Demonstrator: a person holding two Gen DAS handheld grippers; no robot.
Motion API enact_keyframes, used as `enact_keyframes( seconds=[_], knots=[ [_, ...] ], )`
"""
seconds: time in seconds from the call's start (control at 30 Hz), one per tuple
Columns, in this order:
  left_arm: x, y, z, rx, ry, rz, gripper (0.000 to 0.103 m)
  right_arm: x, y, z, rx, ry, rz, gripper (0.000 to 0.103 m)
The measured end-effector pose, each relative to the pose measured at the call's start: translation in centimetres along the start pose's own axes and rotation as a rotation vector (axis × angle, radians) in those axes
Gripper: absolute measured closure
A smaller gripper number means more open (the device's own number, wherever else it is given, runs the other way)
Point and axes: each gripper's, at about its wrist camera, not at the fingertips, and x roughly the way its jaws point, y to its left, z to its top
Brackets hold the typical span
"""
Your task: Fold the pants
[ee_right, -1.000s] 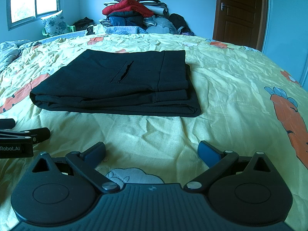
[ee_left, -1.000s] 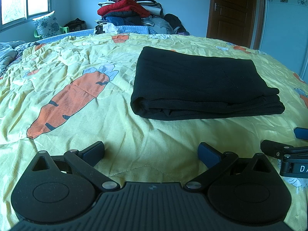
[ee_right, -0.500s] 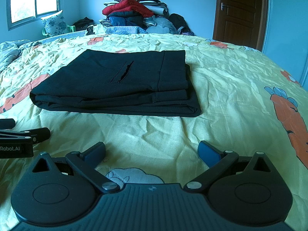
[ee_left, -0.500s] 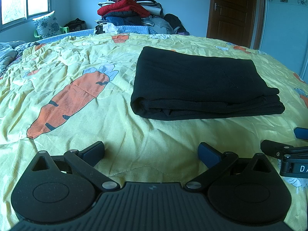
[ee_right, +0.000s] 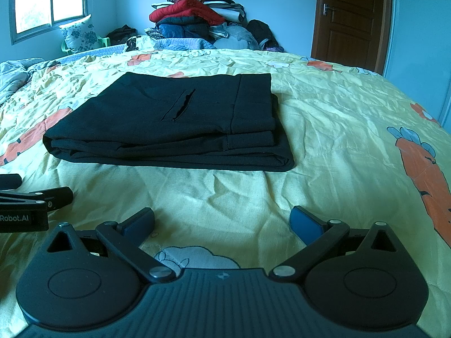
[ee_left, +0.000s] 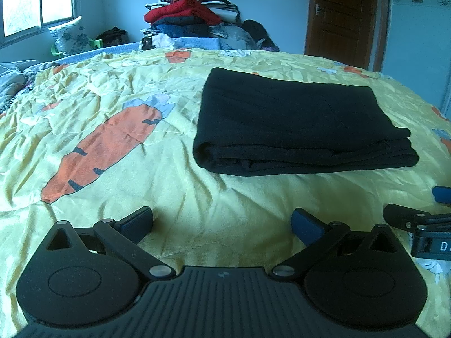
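The black pants (ee_left: 298, 124) lay folded in a flat stack on the bed (ee_left: 118, 90). Near them, the left hand-held gripper (ee_left: 222, 222) and right hand-held gripper (ee_right: 222, 222) rested spread wide, holding nothing.

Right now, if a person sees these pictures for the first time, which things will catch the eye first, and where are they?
First comes the black pants, folded into a flat stack in the middle of the yellow carrot-print bedspread. Next, the left gripper and the right gripper sit open and empty, low over the bedspread on the near side of the pants. Far behind, a tall pile of clothes stands against the wall.
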Motion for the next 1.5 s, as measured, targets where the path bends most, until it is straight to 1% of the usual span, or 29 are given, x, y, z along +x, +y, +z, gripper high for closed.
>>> enact_keyframes(
  seconds=[0.23, 1.5],
  knots=[
    [-0.09, 0.14, -0.01, -0.030, 0.001, 0.036, 0.000, -0.01, -0.01, 0.00, 0.000, 0.000, 0.000, 0.000],
    [-0.05, 0.12, 0.02, -0.031, 0.001, 0.032, 0.000, -0.01, 0.03, 0.01, 0.000, 0.000, 0.000, 0.000]
  ],
)
